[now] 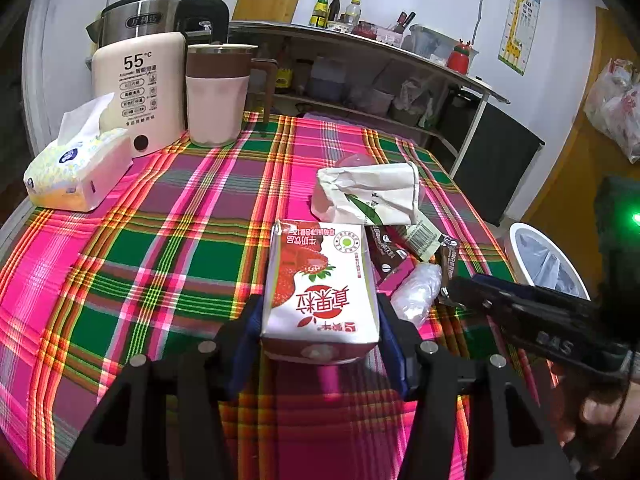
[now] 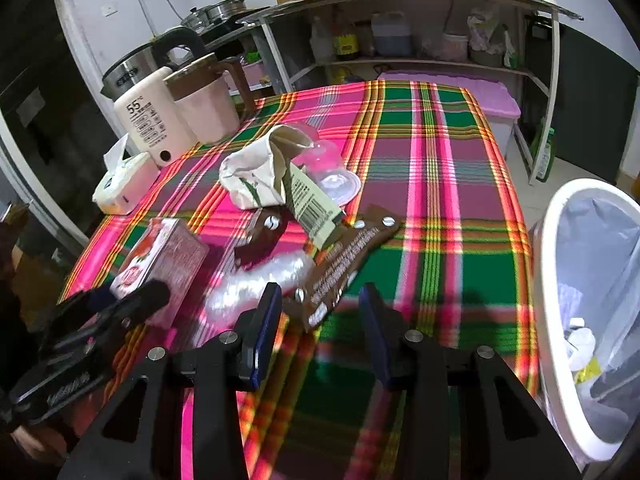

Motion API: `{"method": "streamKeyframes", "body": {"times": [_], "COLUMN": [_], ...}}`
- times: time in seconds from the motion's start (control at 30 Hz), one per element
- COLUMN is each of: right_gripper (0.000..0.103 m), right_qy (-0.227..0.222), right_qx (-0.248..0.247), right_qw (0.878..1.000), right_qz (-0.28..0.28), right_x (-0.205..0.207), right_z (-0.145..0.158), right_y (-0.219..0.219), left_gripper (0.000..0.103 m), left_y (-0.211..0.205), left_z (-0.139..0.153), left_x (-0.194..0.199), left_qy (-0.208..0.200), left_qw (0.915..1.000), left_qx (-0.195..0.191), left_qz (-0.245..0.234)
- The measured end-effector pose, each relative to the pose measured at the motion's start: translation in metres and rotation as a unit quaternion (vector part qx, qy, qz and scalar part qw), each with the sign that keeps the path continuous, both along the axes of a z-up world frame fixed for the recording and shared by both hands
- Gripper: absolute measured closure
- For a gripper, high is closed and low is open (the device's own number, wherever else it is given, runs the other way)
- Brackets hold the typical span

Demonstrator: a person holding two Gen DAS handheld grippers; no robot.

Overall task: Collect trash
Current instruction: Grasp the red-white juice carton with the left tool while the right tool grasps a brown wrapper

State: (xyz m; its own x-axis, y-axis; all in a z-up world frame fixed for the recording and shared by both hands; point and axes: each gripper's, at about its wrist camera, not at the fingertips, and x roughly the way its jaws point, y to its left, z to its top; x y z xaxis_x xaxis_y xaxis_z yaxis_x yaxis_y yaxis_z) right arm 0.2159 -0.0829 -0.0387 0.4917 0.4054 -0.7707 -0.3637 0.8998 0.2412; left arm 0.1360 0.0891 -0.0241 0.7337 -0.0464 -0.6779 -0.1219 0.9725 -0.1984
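My left gripper (image 1: 320, 320) is shut on a strawberry milk carton (image 1: 320, 284), which also shows in the right wrist view (image 2: 160, 260). Just beyond it lie a crumpled white paper bag (image 1: 372, 194), brown snack wrappers (image 1: 390, 256) and a clear plastic wrap (image 1: 416, 288). My right gripper (image 2: 320, 312) is open, its fingers either side of the near end of a brown wrapper (image 2: 344, 264). A clear plastic cup (image 2: 328, 168) lies behind the paper bag (image 2: 256, 172). The white trash bin (image 2: 560, 240) with a liner stands beside the table at right.
A plaid cloth (image 1: 160, 260) covers the table. At the far left stand a tissue pack (image 1: 76, 172), a cream warmer (image 1: 140, 88), a pink jug (image 1: 216, 96) and a steel kettle (image 1: 140, 20). A shelf rack (image 2: 420, 20) stands behind the table.
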Motion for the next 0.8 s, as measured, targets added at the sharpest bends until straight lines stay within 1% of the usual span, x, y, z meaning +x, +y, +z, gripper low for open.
{"method": "streamKeyframes", "body": {"times": [0.13,0.2,0.3,0.47,0.6,0.7,0.73,0.77,0.8], "right_gripper": [0.062,0.062,0.062,0.062,0.062,0.062,0.063,0.069,0.078], "right_qy": [0.008,0.001,0.000,0.004,0.002,-0.010,-0.014,-0.015,-0.017], "right_qx": [-0.015,-0.023,-0.034,-0.037,-0.037,-0.047,-0.052,-0.056,-0.059], "right_qw": [1.000,1.000,0.999,0.999,0.999,0.999,0.999,0.998,0.998], "right_qz": [-0.009,-0.006,-0.014,-0.034,-0.021,-0.008,-0.006,-0.005,-0.004], "right_x": [0.010,0.009,0.007,0.008,0.009,0.011,0.012,0.013,0.013], "right_z": [-0.009,-0.008,-0.007,-0.006,-0.005,-0.008,-0.008,-0.008,-0.009], "right_y": [0.006,0.006,0.000,-0.012,-0.005,0.003,0.004,0.005,0.005], "left_gripper": [0.047,0.047,0.047,0.047,0.047,0.047,0.047,0.047,0.047], "left_y": [0.003,0.004,0.003,0.002,0.002,0.001,0.000,0.000,0.000], "left_z": [-0.003,-0.004,-0.003,-0.003,-0.003,-0.004,-0.004,-0.004,-0.004], "left_x": [-0.001,-0.001,-0.001,-0.001,-0.001,-0.001,-0.001,-0.001,0.000], "left_qy": [0.003,0.004,0.003,0.002,0.003,0.004,0.004,0.005,0.006], "left_qw": [1.0000,0.9999,0.9999,0.9999,0.9999,0.9999,0.9999,0.9999,0.9999], "left_qx": [-0.006,-0.010,-0.011,-0.010,-0.007,-0.008,-0.009,-0.009,-0.009], "left_qz": [-0.001,-0.002,-0.004,-0.005,-0.006,-0.006,-0.006,-0.007,-0.007]}}
